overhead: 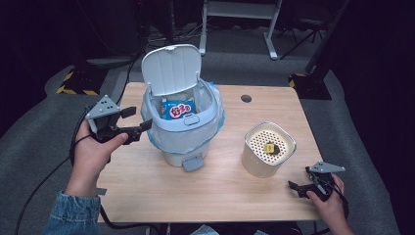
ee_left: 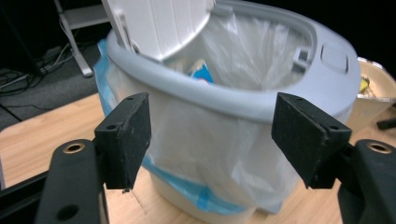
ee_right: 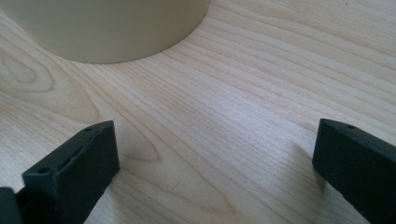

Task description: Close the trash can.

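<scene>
High view: our left tongs (overhead: 139,128) gape empty beside the bin (overhead: 182,128); its thin, slippery liner (ee_left: 205,154) is best pinched at the rim; right tongs (overhead: 295,187) apart too.

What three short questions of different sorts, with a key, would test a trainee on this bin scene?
1. True or false: the lid of the bin stands open.
2. What lies inside the bin? A) a blue snack packet B) a spoon C) a red cup
3. In which container does the small yellow thing sit?

Key: 1 true. 2 A. 3 the cream pot with the holed insert. The left gripper and the right gripper both stand open, holding nothing.
</scene>
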The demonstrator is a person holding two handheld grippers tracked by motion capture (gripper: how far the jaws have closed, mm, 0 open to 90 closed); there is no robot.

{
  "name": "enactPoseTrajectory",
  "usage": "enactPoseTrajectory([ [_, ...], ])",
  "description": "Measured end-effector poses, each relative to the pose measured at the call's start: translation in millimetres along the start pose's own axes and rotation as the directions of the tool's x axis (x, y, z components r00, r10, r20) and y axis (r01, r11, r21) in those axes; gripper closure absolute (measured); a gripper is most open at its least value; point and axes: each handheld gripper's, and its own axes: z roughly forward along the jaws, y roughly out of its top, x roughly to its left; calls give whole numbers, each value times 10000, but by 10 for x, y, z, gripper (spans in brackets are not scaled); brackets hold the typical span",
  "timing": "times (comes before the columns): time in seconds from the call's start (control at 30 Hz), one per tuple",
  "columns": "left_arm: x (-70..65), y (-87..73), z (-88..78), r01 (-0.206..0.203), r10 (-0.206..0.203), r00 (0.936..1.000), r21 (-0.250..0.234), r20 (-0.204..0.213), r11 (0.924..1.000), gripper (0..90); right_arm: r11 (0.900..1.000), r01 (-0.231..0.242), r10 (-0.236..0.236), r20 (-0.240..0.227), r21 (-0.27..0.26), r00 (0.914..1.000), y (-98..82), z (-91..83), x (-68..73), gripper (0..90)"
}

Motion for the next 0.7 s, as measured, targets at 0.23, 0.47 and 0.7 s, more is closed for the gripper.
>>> enactPoseTrajectory([
  [0.23,25,248,21,57,-77,9995,-697,-294,9976,265,10000,1,-1,1,0,10000,0,0,0,5],
  [0.47,107,472,123,131,-180,9989,-1125,-425,9936,259,10000,2,-2,2,-4,10000,0,0,0,5],
  [0.7,211,632,207,149,-245,9978,-1520,-613,9883,260,10000,1,-1,5,-2,10000,0,0,0,5],
])
